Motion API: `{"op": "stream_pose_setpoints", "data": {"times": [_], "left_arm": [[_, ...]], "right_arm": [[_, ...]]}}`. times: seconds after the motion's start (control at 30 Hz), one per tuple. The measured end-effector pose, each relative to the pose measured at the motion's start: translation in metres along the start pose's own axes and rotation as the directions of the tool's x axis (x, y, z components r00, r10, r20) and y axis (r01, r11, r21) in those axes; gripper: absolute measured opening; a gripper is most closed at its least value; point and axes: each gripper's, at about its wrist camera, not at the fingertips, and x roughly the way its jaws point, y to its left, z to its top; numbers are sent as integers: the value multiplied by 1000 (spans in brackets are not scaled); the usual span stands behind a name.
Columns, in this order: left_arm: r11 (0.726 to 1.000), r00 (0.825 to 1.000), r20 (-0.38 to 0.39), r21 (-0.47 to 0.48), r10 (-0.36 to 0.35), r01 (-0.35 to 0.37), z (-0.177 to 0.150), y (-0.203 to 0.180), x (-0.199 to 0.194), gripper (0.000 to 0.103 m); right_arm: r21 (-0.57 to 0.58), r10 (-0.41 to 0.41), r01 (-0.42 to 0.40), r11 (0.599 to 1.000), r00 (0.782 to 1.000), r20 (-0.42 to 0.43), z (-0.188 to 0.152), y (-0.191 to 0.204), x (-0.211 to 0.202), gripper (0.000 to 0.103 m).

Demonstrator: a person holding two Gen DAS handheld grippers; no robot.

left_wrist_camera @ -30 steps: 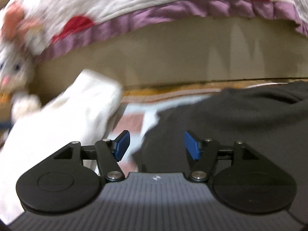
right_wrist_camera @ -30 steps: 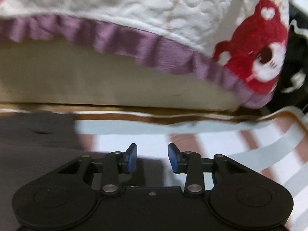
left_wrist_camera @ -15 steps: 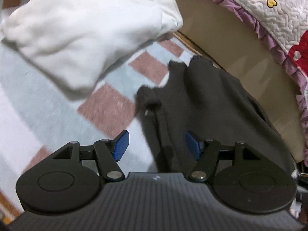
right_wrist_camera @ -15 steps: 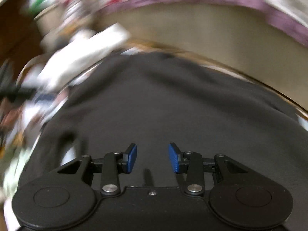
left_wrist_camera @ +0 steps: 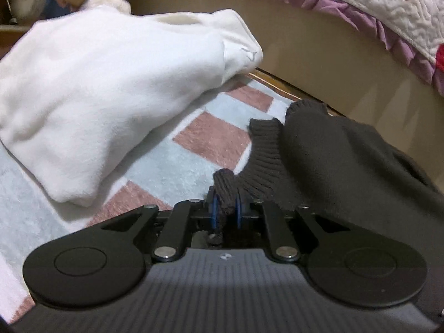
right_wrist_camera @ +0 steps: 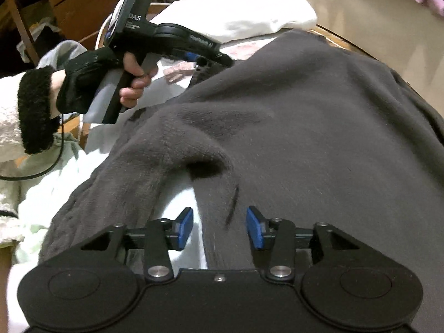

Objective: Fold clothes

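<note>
- Sweater [right_wrist_camera: 319, 127], dark grey and fuzzy, lies spread over the checked blanket [left_wrist_camera: 172, 163] on the bed, filling most of the right wrist view.
- Nearest in that view, the right gripper [right_wrist_camera: 219, 229] hangs with its blue pads [right_wrist_camera: 185, 229] wide apart, holding nothing; a fold of the sweater runs up between them, and whether they touch it cannot be told.
- In the left wrist view, the left gripper [left_wrist_camera: 226, 213] has its pads pressed together on the ribbed hem of the sweater, a small tuft of knit standing up between them.
- Farther off in the right wrist view, a hand [right_wrist_camera: 133, 80] in a fingerless glove grips the left gripper's handle at the sweater's far edge.
- Beyond the hem, a white garment [left_wrist_camera: 105, 97] lies bunched on the blanket, just apart from the sweater.
- Farthest back, a quilt [left_wrist_camera: 388, 11] with a purple frill hangs above a beige panel.
</note>
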Motion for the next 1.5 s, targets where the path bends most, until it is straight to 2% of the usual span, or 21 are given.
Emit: {"op": "stream_pose_setpoints", "data": {"times": [0.07, 0.13, 0.17, 0.2, 0.33, 0.43, 0.53, 0.67, 0.77, 0.8, 0.87, 0.93, 1.0, 1.03, 1.13, 1.2, 1.27, 1.3, 1.33, 1.4, 1.5], "left_arm": [[996, 995, 76, 59, 63, -68, 8, -3, -22, 9], [989, 979, 176, 81, 106, -122, 19, 6, -60, 9], [988, 973, 195, 70, 122, -138, 23, 13, -76, 9], [988, 974, 187, 51, 132, -143, 24, 22, -85, 9], [989, 986, 75, 6, 148, -149, 17, 42, -70, 9], [985, 985, 14, 4, 173, -173, 12, 45, -54, 9], [984, 984, -10, 4, 178, -178, 13, 48, -49, 10], [978, 974, -93, 29, 207, -206, 4, 47, -32, 15], [969, 966, -94, 80, 241, -234, 6, 42, -35, 25], [968, 968, -71, 96, 239, -232, 9, 39, -42, 25], [969, 975, -19, 119, 222, -218, 16, 35, -57, 30], [982, 987, 54, 106, 151, -156, 24, 29, -76, 42], [991, 991, 108, 98, 81, -92, 30, 21, -88, 46], [993, 992, 118, 101, 51, -63, 33, 16, -90, 47], [989, 997, 67, 150, -30, 20, 42, -9, -75, 51], [979, 997, 4, 190, -75, 73, 48, -30, -59, 52], [959, 992, -46, 253, -118, 126, 57, -55, -41, 53], [945, 988, -70, 289, -138, 153, 61, -69, -32, 57], [929, 983, -95, 323, -157, 180, 66, -83, -23, 58], [889, 980, -114, 412, -166, 198, 69, -112, -2, 59], [832, 980, -117, 519, -159, 197, 68, -149, 35, 60]], "right_arm": [[-25, -38, 39, 999, 999, 11, 3, 3, 6, 50], [-57, -60, 62, 996, 998, 36, 7, 8, 11, 48], [-72, -60, 63, 995, 997, 50, 9, 10, 12, 25], [-77, -38, 43, 996, 997, 62, 10, 13, 9, 9], [-6, 74, -73, 997, 995, 68, 12, 21, -2, 9], [54, 122, -123, 991, 992, 26, 7, 19, 0, 9], [116, 173, -170, 979, 985, -12, 3, 18, 2, 9], [199, 240, -225, 954, 969, -55, -2, 16, 4, 10], [266, 263, -252, 931, 965, -6, 0, -4, -15, 21], [289, 259, -263, 920, 964, 52, -1, -15, -31, 34], [315, 209, -244, 917, 968, 141, -2, -39, -60, 50], [370, 67, -131, 920, 981, 182, -14, -76, -94, 50], [446, -88, -11, 895, 975, 202, -29, -117, -126, 50], [490, -163, 41, 871, 964, 209, -37, -138, -141, 50], [682, -310, 87, 727, 927, 212, -67, -215, -178, 51], [739, -353, 150, 656, 927, 126, -80, -263, -190, 51], [697, -410, 323, 640, 911, -46, -83, -289, -188, 51], [646, -444, 412, 643, 888, -124, -84, -299, -185, 51], [611, -460, 459, 645, 872, -168, -88, -310, -184, 51], [641, -463, 463, 613, 867, -183, -98, -330, -183, 52], [755, -449, 381, 533, 884, -128, -114, -353, -174, 56]]}}
